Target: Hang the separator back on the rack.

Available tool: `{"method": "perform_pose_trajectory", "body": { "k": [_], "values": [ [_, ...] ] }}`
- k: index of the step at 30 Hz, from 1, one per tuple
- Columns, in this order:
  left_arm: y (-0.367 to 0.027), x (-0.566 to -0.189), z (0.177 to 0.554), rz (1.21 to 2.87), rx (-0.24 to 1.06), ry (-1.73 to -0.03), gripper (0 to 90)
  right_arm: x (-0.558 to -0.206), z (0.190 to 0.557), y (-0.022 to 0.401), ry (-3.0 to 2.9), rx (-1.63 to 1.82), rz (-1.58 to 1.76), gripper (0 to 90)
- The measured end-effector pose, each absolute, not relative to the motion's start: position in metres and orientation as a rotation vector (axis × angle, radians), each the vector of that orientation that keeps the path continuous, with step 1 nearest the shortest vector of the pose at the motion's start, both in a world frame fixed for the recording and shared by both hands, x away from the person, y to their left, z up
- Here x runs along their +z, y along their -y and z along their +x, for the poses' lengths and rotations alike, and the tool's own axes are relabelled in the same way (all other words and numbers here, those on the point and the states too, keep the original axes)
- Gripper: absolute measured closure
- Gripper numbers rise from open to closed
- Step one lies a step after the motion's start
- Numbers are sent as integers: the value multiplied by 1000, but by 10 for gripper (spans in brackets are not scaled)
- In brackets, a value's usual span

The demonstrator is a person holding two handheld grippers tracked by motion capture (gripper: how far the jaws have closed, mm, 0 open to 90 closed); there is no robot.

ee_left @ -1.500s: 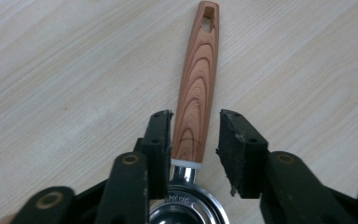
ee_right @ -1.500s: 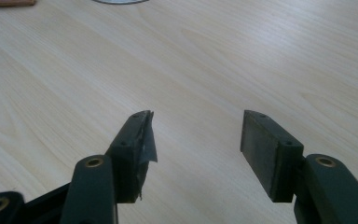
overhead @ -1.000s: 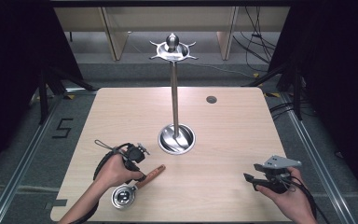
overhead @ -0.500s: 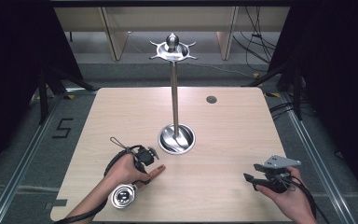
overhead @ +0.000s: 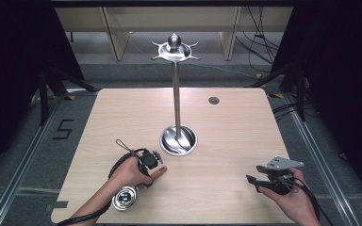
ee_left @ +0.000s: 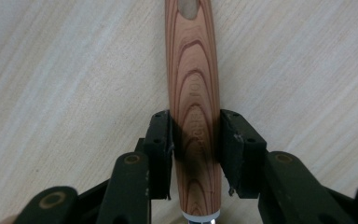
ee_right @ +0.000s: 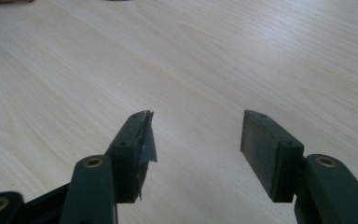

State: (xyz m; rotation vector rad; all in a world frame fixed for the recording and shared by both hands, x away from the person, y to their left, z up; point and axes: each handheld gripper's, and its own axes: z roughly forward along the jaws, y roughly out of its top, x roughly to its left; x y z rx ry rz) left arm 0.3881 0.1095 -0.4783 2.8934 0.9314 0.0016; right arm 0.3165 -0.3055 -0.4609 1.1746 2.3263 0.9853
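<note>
Wooden handle (ee_left: 193,93) of a utensil sits clamped between the jaws of the left gripper (ee_left: 195,140), the pads pressing its two sides just above the metal collar at the near end; a hanging hole shows at the far end, ahead of the gripper. From the high view the left gripper (overhead: 147,160) stands near the desk (overhead: 235,141) edge, with the utensil's round metal head (overhead: 124,198) behind it, toward the person, and the handle tip poking out in front. The hanging stand (overhead: 176,94), with hooks at its top, rises ahead of and a little to the right of this gripper. To do the lift well, I judge the grip should stay firm and centred so the heavy head does not swing the handle round, and the hole should be kept facing forward for a hook. The right gripper (ee_right: 196,140) rests apart, jaws spread wide over bare desk, holding nothing.
</note>
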Motion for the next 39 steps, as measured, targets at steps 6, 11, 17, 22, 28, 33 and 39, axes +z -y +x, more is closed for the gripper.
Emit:
{"method": "perform_pose_trajectory", "body": {
  "k": [6,11,17,22,28,33,39],
  "values": [
    [-109,-478,386,2899,32,-922,669,-461,316,305,-2329,981,1175,440],
    [-112,-477,382,2877,65,-933,671,-461,316,306,-2328,987,1177,440],
    [-126,-468,376,2727,83,-985,671,-461,316,305,-2334,978,1169,440],
    [-142,-455,368,2596,125,-1006,672,-461,316,305,-2329,985,1177,440],
    [-164,-438,356,2438,190,-1034,672,-461,315,304,-2341,980,1195,440],
    [-177,-429,348,2313,229,-1051,673,-461,316,304,-2345,971,1168,440],
    [-187,-420,343,2209,258,-1052,673,-461,317,305,-2356,967,1174,440]
  ]
}}
